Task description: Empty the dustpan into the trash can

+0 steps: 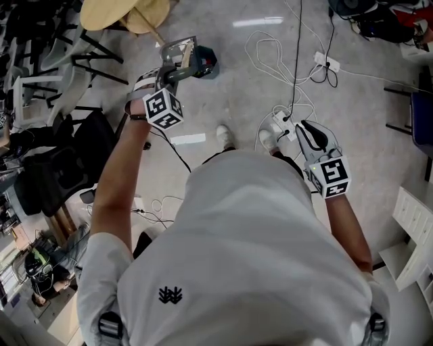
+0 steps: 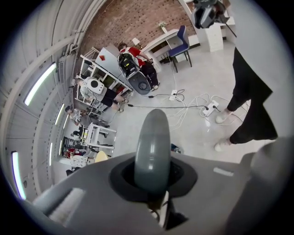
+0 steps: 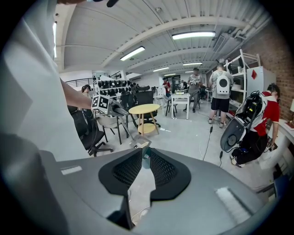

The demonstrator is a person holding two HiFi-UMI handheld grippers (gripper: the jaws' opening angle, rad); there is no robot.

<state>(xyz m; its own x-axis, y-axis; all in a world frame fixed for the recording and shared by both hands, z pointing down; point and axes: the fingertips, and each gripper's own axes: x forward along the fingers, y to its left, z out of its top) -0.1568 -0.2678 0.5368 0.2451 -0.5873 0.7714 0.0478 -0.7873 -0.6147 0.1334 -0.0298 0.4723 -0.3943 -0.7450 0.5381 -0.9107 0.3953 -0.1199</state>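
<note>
In the middle of an open workshop floor, a person in a white shirt stands with a gripper in each hand. The left gripper is held out ahead at arm's length, and its jaws are clamped on the grey handle of the dustpan. The pan hangs tilted, off the floor, right over the near edge of a small dark-blue trash can, which stands on the floor just beyond it. I cannot tell whether the 2 touch.

The right gripper is held low at the person's right side, well apart from the pan. Its jaws stand a little apart with nothing between them.

A round yellow table stands just behind the trash can. Black chairs crowd the left side, close to the outstretched arm. White and black cables loop across the floor to the right of the can, running to 2 power strips, 1 farther out and 1 just beside the person's white shoes. A white shelf unit sits at the right edge. From the right gripper view, other people stand farther back in the room, near a white surface.
</note>
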